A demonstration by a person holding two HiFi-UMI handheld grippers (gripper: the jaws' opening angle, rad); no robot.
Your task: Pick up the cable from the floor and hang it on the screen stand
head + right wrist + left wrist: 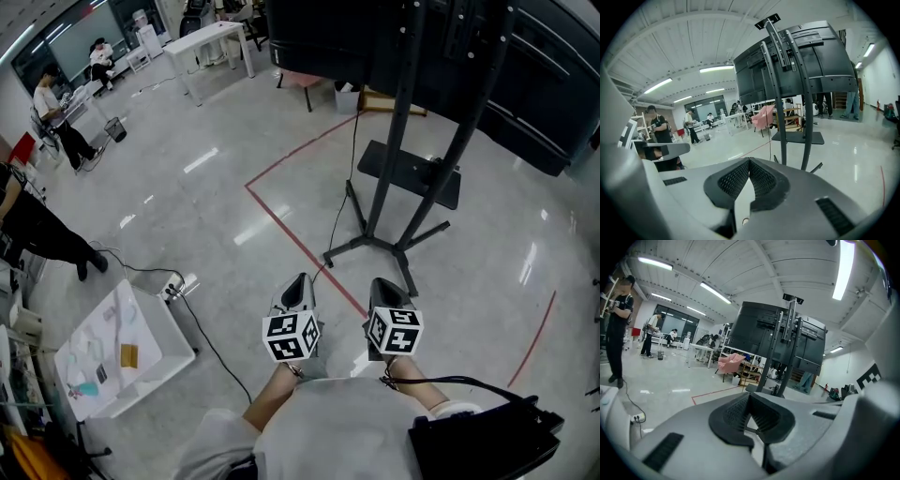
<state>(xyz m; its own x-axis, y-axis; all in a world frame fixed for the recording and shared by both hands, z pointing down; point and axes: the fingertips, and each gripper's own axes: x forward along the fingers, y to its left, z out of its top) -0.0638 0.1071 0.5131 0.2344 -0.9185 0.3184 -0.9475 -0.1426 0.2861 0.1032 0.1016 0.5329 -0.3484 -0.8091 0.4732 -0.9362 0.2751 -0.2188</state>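
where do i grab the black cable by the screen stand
Take the cable on its loose lower stretch, where it trails on the floor beside the screen stand's base. It is thin and lies flat, so probably come down from above, jaws across its run. The left tool, shut now, is nearest.

Glossy grey floor marked with red tape lines. A screen stand rests on it, a black cable beside its legs.

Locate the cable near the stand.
Head view, centre: the cable trails onto the floor left of the screen stand, ending beside the red tape line.
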